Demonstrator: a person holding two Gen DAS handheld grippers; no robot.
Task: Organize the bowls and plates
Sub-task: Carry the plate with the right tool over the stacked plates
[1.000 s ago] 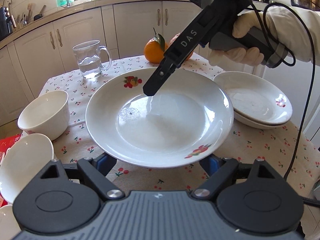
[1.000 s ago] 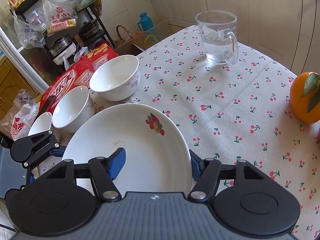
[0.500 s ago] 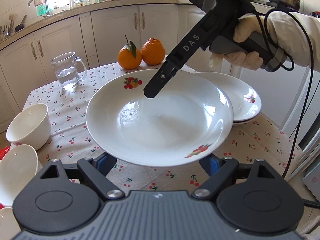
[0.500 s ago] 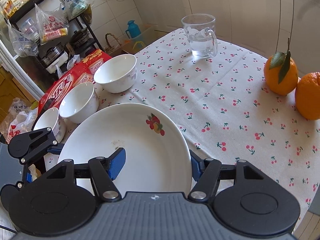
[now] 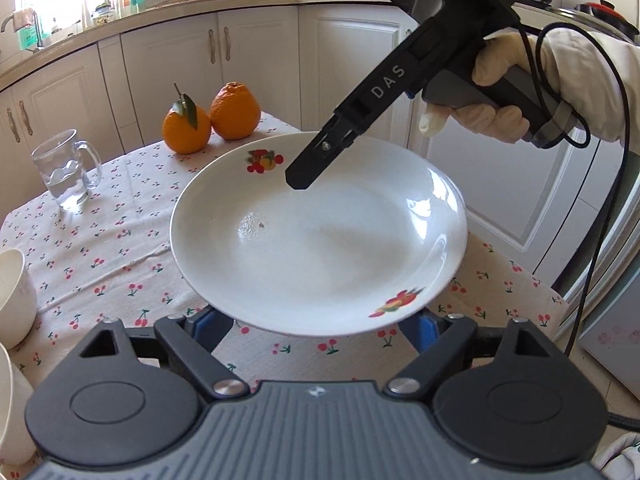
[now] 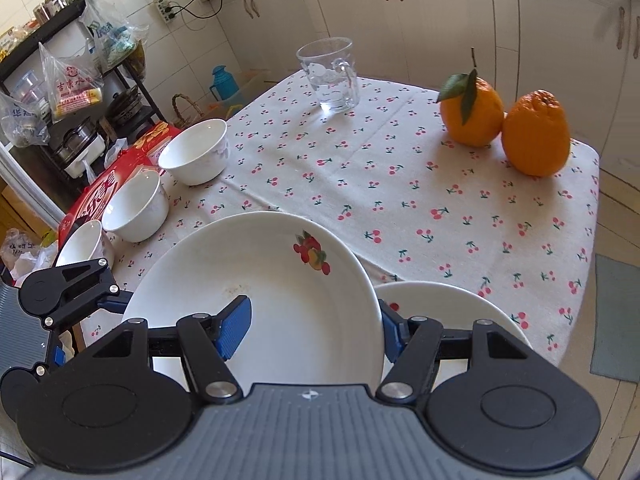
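Note:
A white plate with fruit prints (image 5: 320, 236) is held in the air over the table, also seen in the right wrist view (image 6: 272, 300). My left gripper (image 5: 316, 322) sits under its near rim, fingers spread wide and mostly hidden. My right gripper (image 6: 314, 326) grips the plate's rim, one blue pad (image 6: 234, 326) on the inner face, the other finger below. Its finger (image 5: 316, 160) reaches over the plate in the left wrist view. A stack of white plates (image 6: 448, 312) lies just under and right of the held plate. Three white bowls (image 6: 196, 152) (image 6: 136, 204) (image 6: 82, 242) stand at the table's left edge.
A glass mug of water (image 6: 332, 76) stands at the far side, with two oranges (image 6: 504, 128) at the far right. The cherry-print tablecloth (image 6: 360, 184) covers the table. A red box (image 6: 104, 188) sits beside the bowls. Cabinets stand behind the table.
Both grippers have carried the plate to the right across the table. It now hangs over the stack of plates, which has come into the right wrist view.

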